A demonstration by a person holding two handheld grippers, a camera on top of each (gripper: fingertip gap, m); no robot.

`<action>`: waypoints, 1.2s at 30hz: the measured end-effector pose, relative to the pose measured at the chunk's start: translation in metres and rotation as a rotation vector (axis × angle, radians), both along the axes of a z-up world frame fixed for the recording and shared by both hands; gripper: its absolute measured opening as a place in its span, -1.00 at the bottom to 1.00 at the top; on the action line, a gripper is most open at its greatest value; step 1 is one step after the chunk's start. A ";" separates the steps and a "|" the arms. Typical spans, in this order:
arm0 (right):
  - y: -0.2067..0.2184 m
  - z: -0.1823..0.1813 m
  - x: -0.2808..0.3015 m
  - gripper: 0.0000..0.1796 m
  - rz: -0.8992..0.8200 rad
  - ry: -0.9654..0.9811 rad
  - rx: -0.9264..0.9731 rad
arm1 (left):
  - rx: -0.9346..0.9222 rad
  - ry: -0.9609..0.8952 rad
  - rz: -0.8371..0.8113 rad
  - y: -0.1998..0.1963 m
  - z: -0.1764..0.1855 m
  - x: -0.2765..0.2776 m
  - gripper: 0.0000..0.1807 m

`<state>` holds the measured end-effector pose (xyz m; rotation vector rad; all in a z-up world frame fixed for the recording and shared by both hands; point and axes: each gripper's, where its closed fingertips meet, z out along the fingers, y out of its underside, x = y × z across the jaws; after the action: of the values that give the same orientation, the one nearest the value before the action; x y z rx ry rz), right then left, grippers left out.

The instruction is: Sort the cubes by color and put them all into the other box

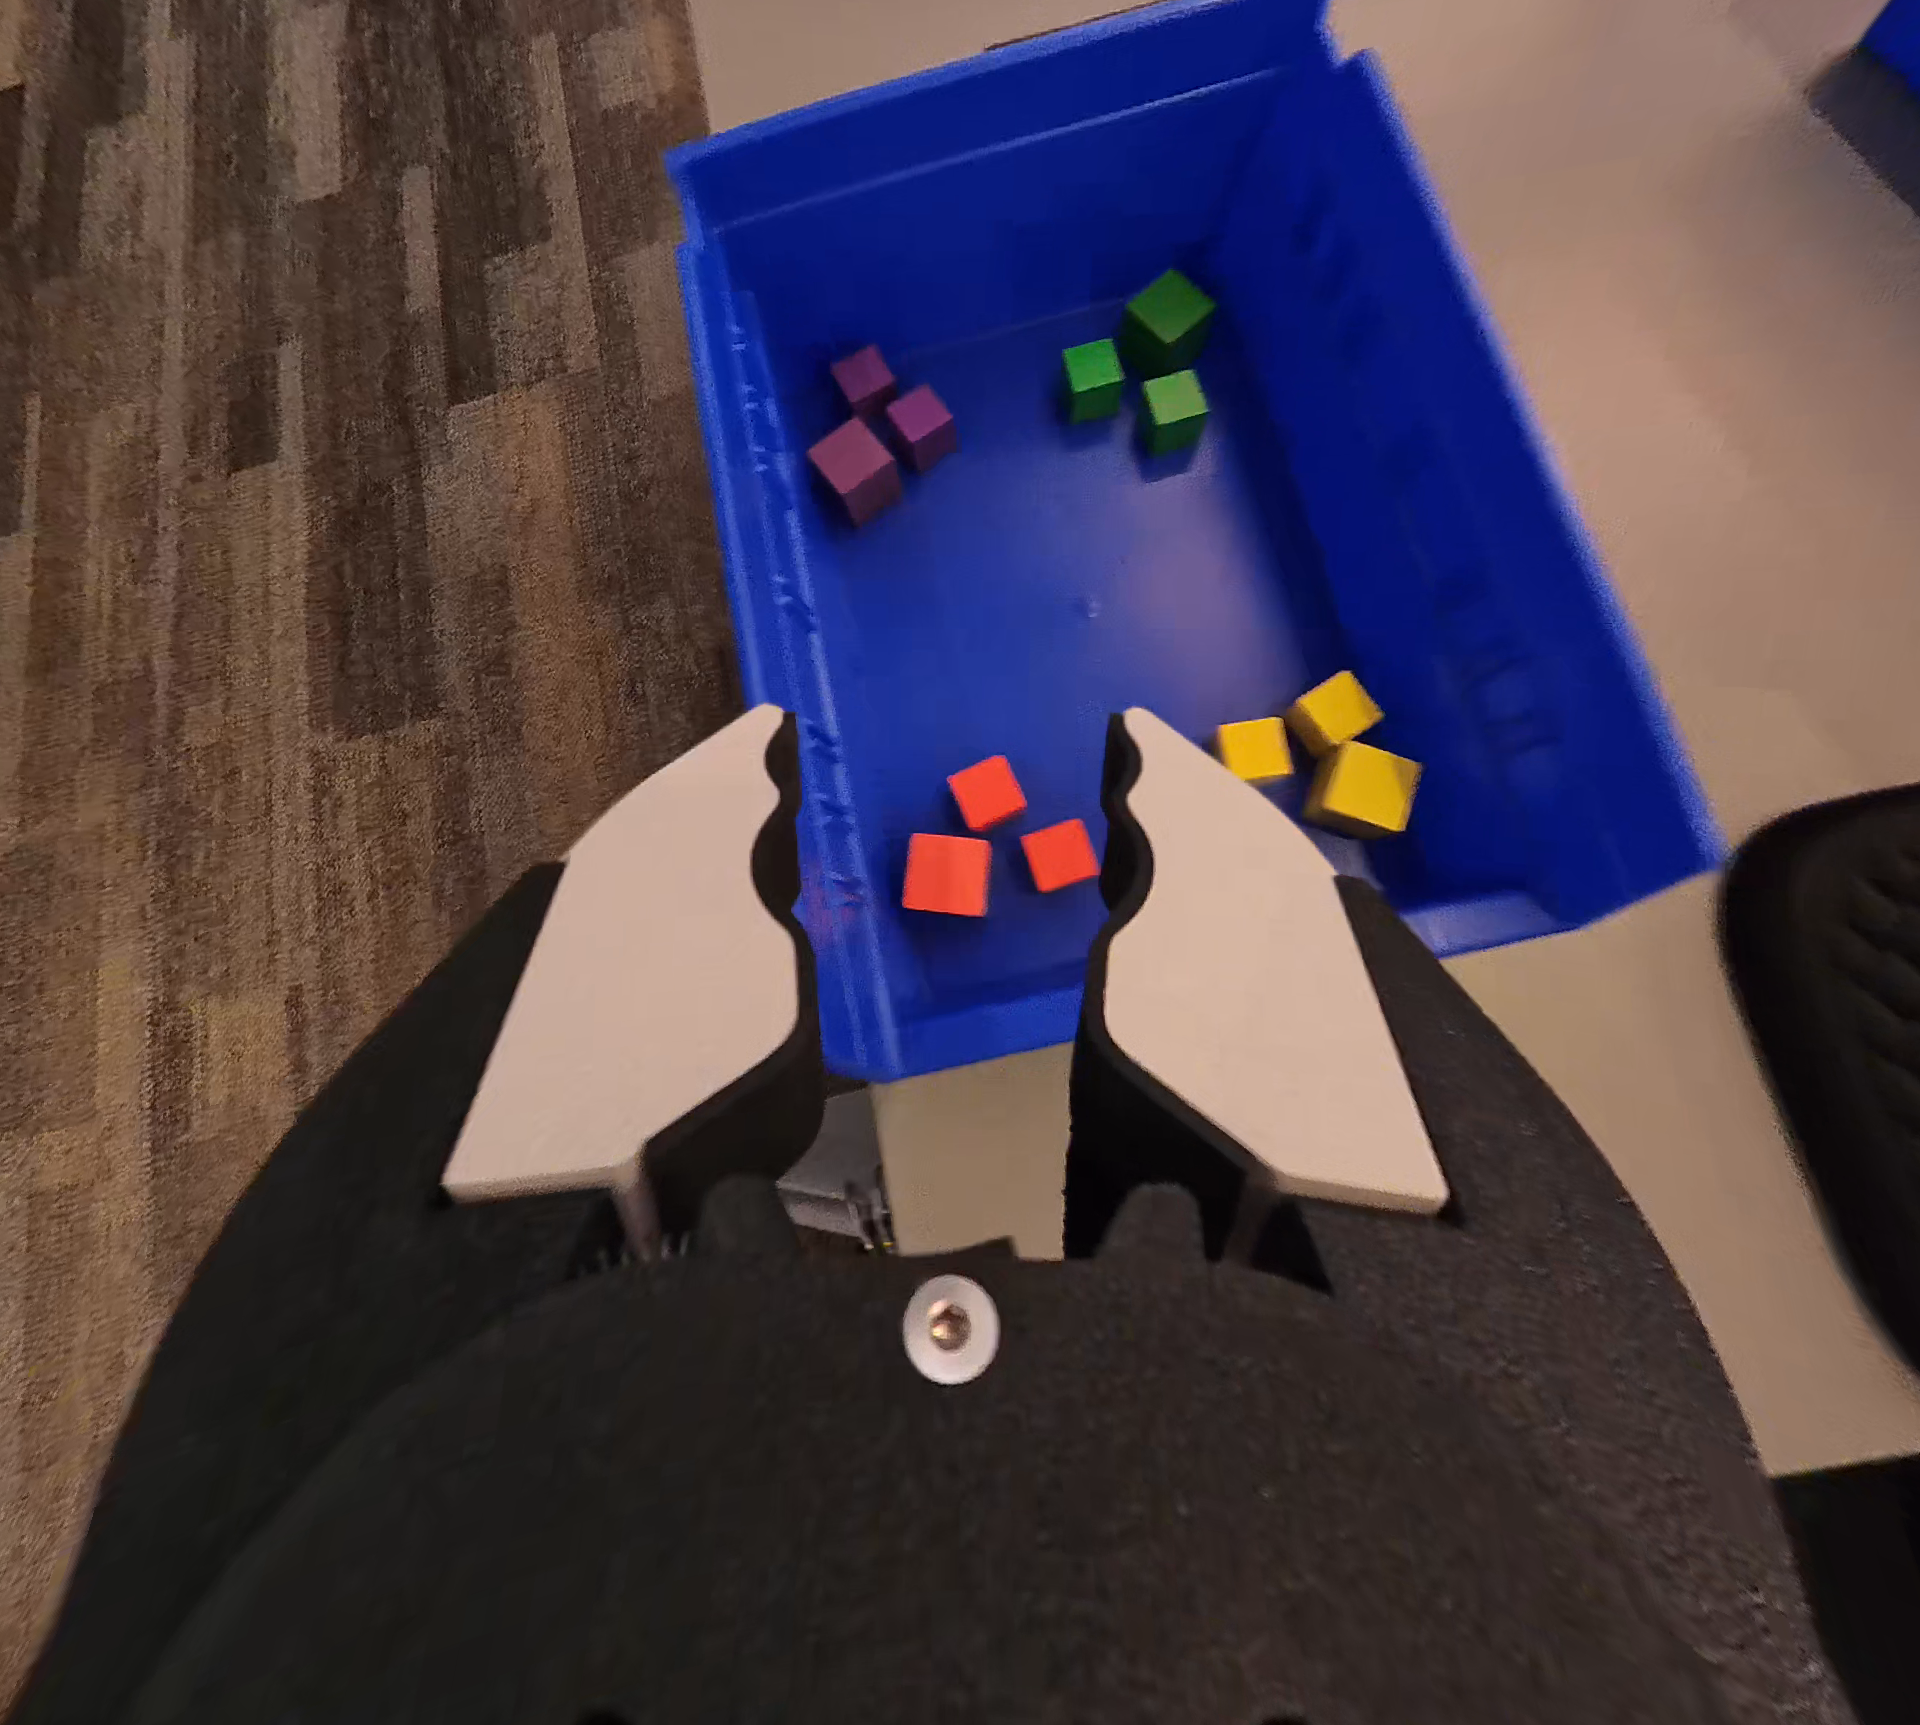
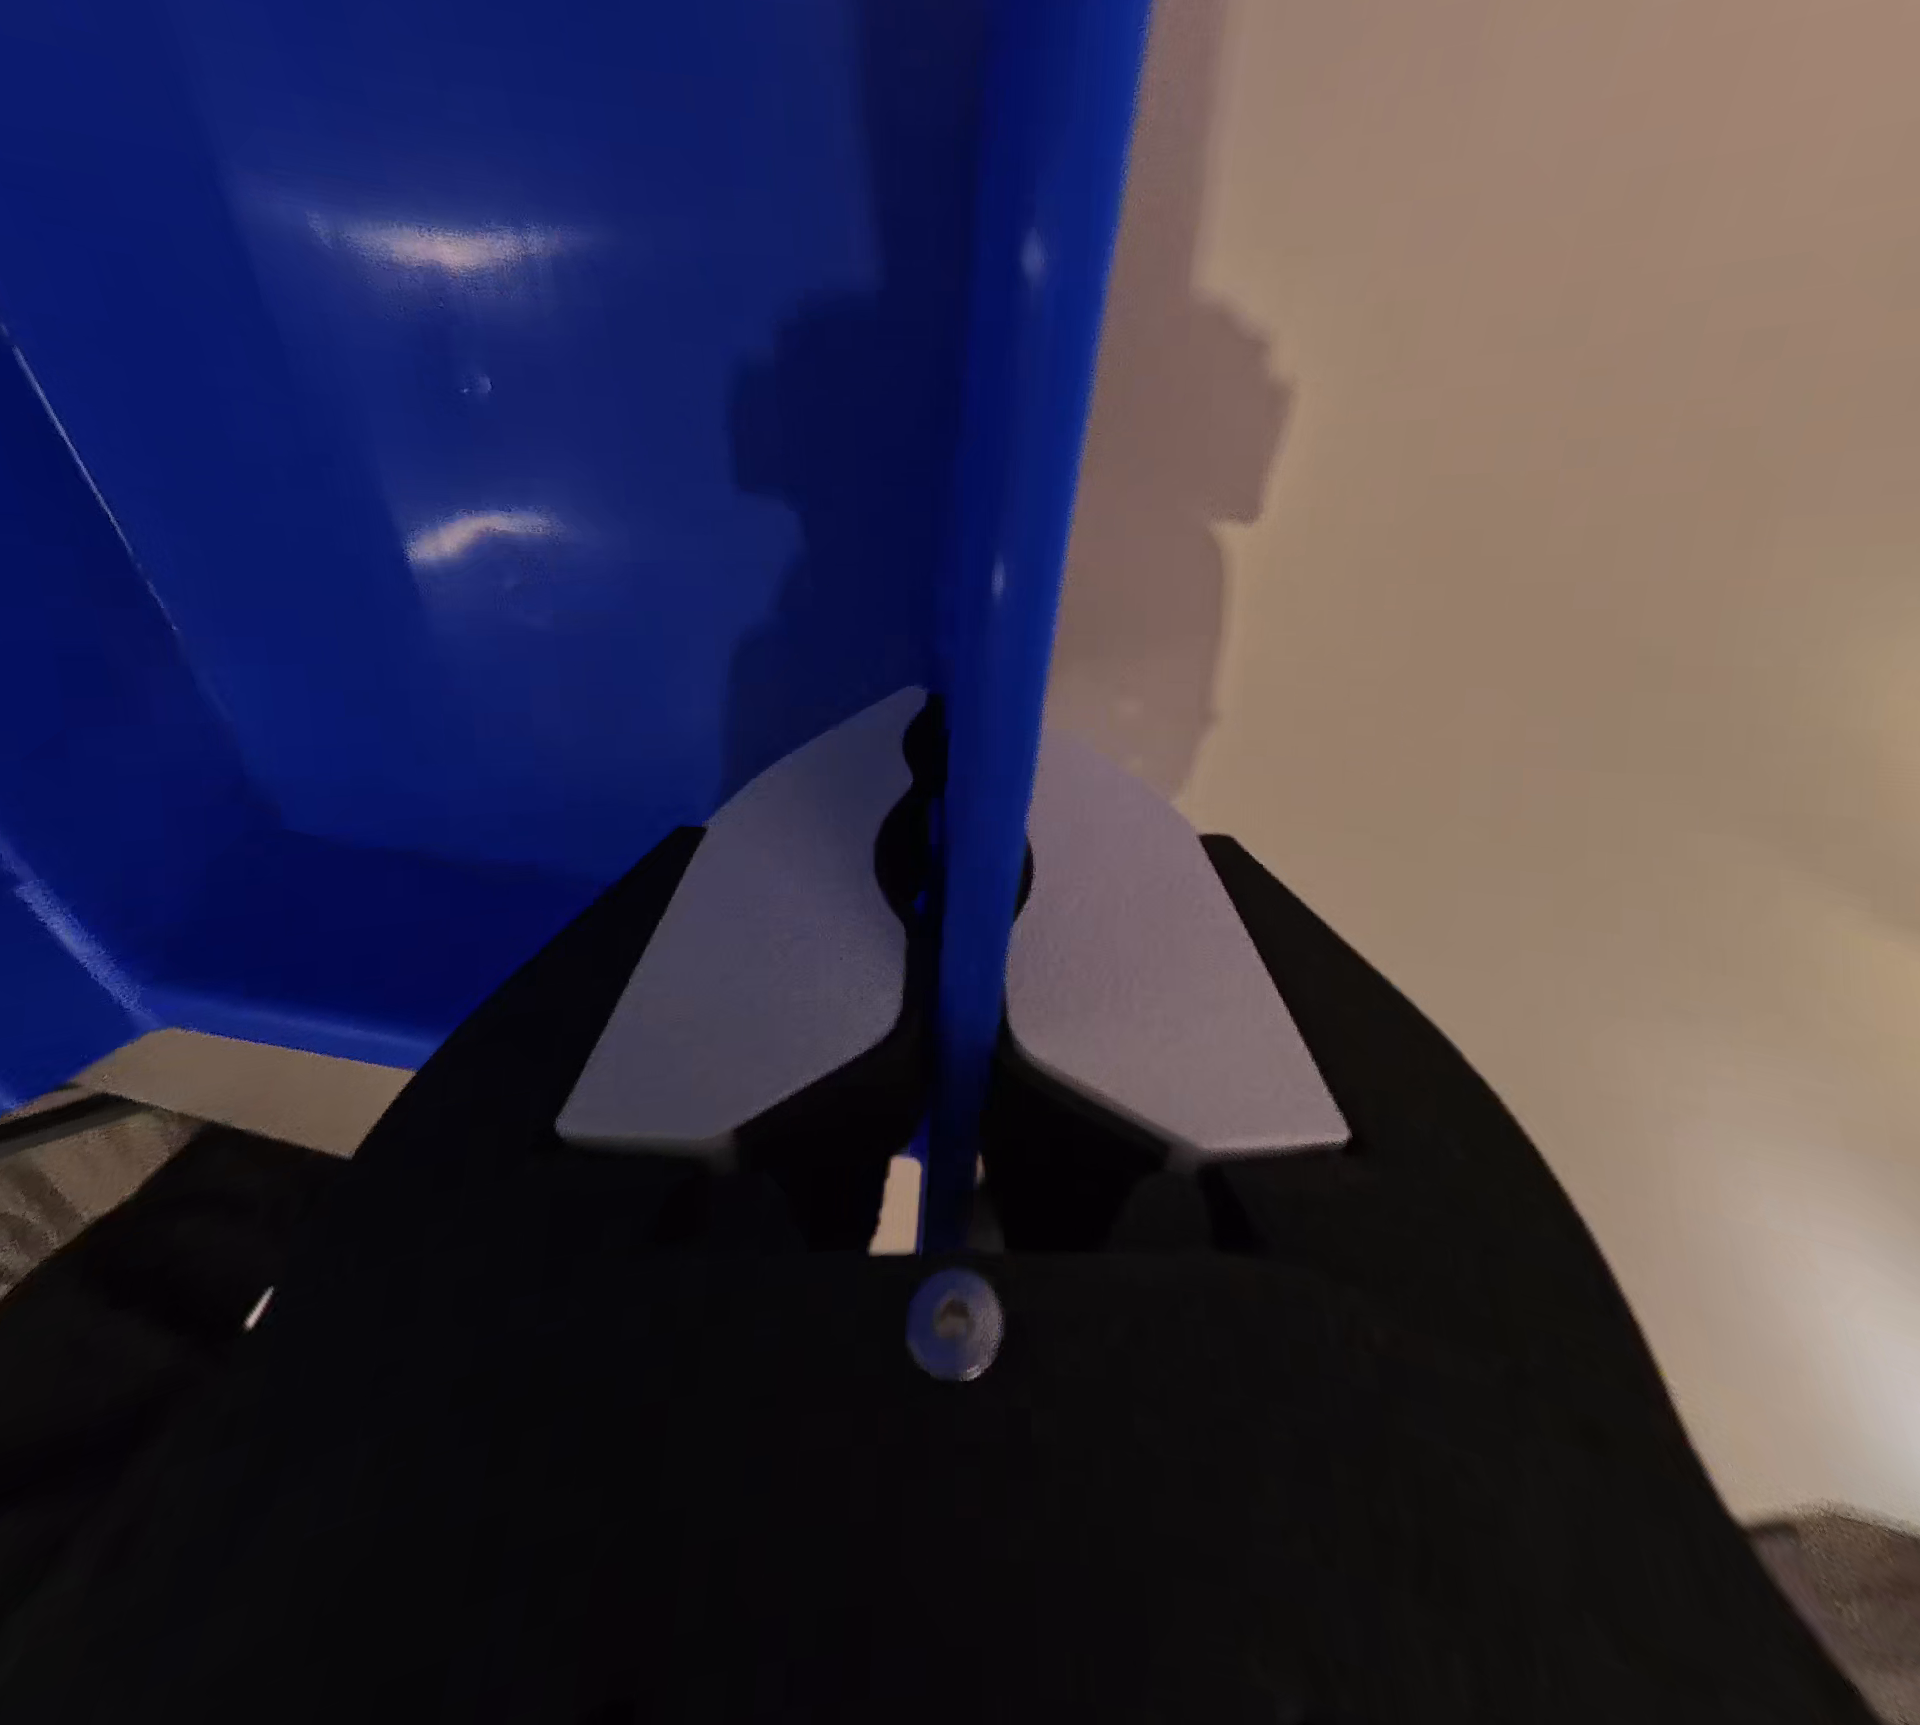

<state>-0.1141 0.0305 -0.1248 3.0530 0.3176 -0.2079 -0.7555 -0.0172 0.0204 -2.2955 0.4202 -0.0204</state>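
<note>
While the left gripper [image 1: 951, 740] hangs spread and empty above the near end of the blue box [image 1: 1475, 470], the sorting looks finished: red cubes [image 1: 987, 839] lie directly below and between its fingers, yellow cubes [image 1: 1330, 756] just past its right finger, purple cubes [image 1: 878, 428] farther ahead to the left, and green cubes [image 1: 1148, 366] farther ahead to the right. Each colour sits in its own cluster of three, well apart from the others.

The right gripper [image 2: 977, 802] is pinching the side wall of a second blue box [image 2: 468, 325], one finger inside and one outside. This box's inside, as far as it shows ahead and to the left of the fingers, holds no cubes. A slice of blue at the far right edge of the left wrist view may be the same box, though I cannot tell.

By my reading, the step in hand is handling the emptied box. To do it well, keep the pinch deep on the wall so the thin plastic does not twist free, move it slowly and level, and keep it clear of the filled box so the clusters are not jolted together. The left gripper should stay raised, out of the cubes.
</note>
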 end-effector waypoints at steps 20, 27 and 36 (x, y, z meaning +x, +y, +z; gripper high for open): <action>-0.115 -0.008 0.327 -0.95 -0.192 0.036 0.020 | 0.132 -0.118 -0.222 -0.033 0.035 0.171 -0.50; -0.169 -0.009 0.420 -0.94 -0.215 0.046 0.038 | 0.100 -0.108 -0.205 -0.031 0.028 0.196 -0.51; -0.184 -0.009 0.451 -0.94 -0.159 0.040 0.029 | 0.089 -0.092 -0.216 -0.025 0.029 0.229 -0.51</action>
<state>0.3366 -0.1534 -0.1342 3.1073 0.0807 -0.2752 -0.5265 -0.0417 0.0490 -2.1430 0.6069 -0.2103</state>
